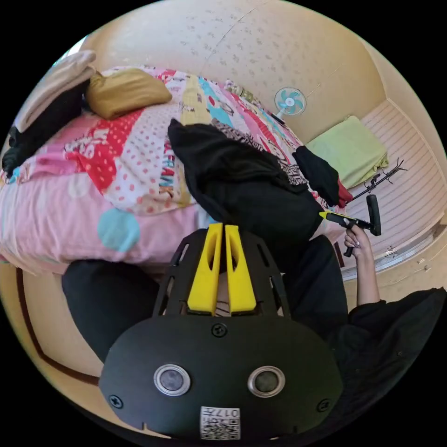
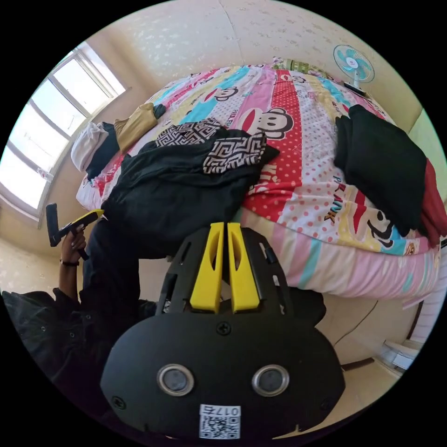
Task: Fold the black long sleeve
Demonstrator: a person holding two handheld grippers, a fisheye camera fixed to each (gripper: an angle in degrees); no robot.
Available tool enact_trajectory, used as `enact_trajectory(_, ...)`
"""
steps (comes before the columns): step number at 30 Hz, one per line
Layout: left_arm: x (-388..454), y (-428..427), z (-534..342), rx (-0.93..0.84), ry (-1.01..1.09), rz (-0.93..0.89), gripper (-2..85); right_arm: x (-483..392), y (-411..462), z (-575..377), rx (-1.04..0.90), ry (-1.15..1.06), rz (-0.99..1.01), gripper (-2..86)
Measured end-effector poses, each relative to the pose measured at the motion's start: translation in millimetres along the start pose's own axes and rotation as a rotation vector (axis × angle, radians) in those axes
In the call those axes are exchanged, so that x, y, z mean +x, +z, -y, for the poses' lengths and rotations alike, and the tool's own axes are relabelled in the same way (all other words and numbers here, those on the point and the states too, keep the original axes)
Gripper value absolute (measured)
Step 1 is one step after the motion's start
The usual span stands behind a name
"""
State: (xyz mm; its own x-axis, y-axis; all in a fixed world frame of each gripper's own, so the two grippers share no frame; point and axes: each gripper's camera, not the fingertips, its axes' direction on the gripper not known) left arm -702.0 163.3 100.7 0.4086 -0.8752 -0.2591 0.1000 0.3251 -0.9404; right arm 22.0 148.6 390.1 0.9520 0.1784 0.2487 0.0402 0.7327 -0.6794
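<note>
On bedspread [image 2: 298, 186]: "PRANK" by black long sleeve [image 2: 172, 195]

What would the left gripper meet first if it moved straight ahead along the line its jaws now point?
Probably the black long sleeve draped over the bed's edge, directly beyond the left gripper; depth is hard to judge.

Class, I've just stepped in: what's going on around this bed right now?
A person holds a two-jaw gripper in each hand at the edge of a bed with a cartoon-print bedspread. Both the left gripper and the right gripper are shut on the black long sleeve garment, which hangs off the bed's edge, bunched and not yet folded. A folded black garment lies further along the bed, and a fan stands by the wall.
</note>
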Motion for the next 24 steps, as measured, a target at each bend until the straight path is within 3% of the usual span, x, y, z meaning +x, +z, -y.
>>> enact_trajectory(7, -15.7, -19.5, 98.0, 0.214, 0.014, 0.034, 1.5, 28.7, -15.9, 74.5, 0.139, 0.066, 0.041, 2.5)
enact_trajectory(9, -29.7, 1.3, 109.4, 0.201, 0.003, 0.028, 3.8, 44.1, -9.5, 82.1, 0.175, 0.116, 0.025, 2.9)
enact_trajectory(12, -54.1, 15.7, 87.1, 0.202, -0.086, -0.045, 9.3, 65.4, -3.8, 69.5, 0.137, 0.157, 0.108, 7.0)
enact_trajectory(15, -57.3, -2.8, 18.2, 0.267, -0.090, -0.078, 12.3, 61.2, -0.2, 26.8, 0.092, 0.041, 0.205, 9.2)
enact_trajectory(19, -44.1, -0.6, -68.2, 0.165, -0.070, -0.110, 12.7, 48.9, 25.6, -35.7, -0.111, -0.016, 0.153, 9.8)
enact_trajectory(24, -1.4, 54.3, -77.5, -0.029, 0.058, -0.101, 8.8, 35.6, 53.4, -53.6, -0.190, -0.041, 0.073, 7.1)
